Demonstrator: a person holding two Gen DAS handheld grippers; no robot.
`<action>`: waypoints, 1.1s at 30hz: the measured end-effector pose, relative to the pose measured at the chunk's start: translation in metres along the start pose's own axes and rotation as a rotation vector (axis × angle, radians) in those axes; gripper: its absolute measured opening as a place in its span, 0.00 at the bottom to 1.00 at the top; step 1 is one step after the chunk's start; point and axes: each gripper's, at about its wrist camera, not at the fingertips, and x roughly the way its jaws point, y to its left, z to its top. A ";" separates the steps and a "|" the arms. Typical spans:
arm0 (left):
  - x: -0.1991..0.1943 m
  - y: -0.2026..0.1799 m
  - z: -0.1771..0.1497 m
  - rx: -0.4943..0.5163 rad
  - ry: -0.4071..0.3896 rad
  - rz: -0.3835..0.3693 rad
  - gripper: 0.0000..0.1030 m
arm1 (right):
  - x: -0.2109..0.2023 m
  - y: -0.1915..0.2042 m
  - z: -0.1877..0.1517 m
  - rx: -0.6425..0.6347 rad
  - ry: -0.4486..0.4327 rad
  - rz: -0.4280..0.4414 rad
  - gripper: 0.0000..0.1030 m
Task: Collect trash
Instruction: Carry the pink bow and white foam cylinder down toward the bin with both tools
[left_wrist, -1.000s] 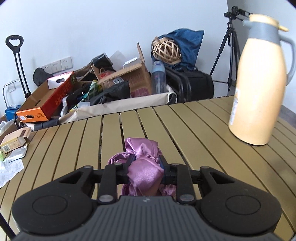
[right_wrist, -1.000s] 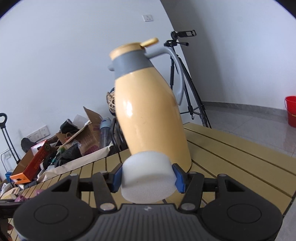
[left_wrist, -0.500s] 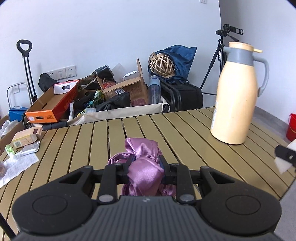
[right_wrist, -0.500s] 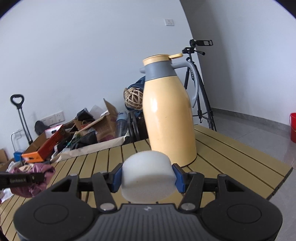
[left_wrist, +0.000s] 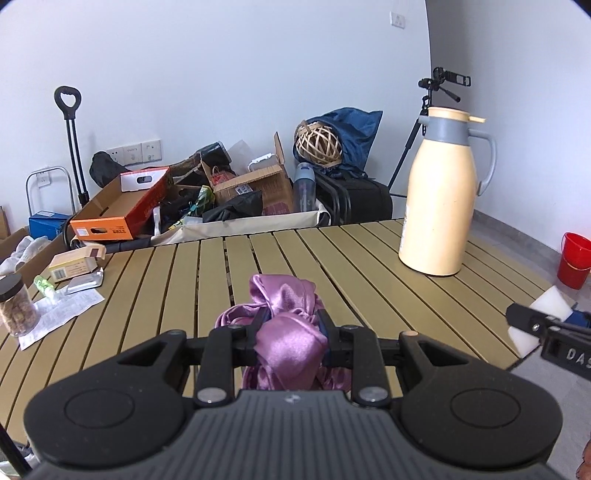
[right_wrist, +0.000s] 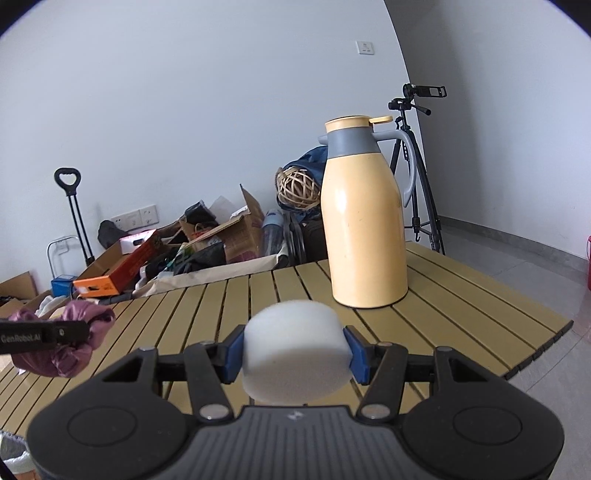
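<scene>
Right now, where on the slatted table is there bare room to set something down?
The table is bare between the yellow jug and the papers. Its left edge is crowded: the nut jar, small boxes, papers.

Left wrist view: the lower folds of the purple cloth (left_wrist: 288, 343) are hidden behind the left claw (left_wrist: 291, 334); the red bucket (left_wrist: 574, 260) and the right claw (left_wrist: 550, 328) are cut off by the right edge. The receipt's (left_wrist: 61, 317) print is too small to read. Right wrist view: the white foam block's (right_wrist: 295, 350) underside is hidden; the table's (right_wrist: 461, 295) near edge is covered.
</scene>
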 end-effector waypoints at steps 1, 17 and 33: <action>-0.007 0.000 -0.002 0.000 -0.005 -0.003 0.26 | -0.005 0.002 -0.002 -0.002 0.003 0.001 0.53; -0.092 0.012 -0.051 -0.020 -0.023 -0.064 0.26 | -0.073 0.042 -0.031 -0.057 0.027 0.047 0.53; -0.114 0.037 -0.130 -0.012 0.106 -0.113 0.26 | -0.091 0.080 -0.108 -0.136 0.199 0.065 0.53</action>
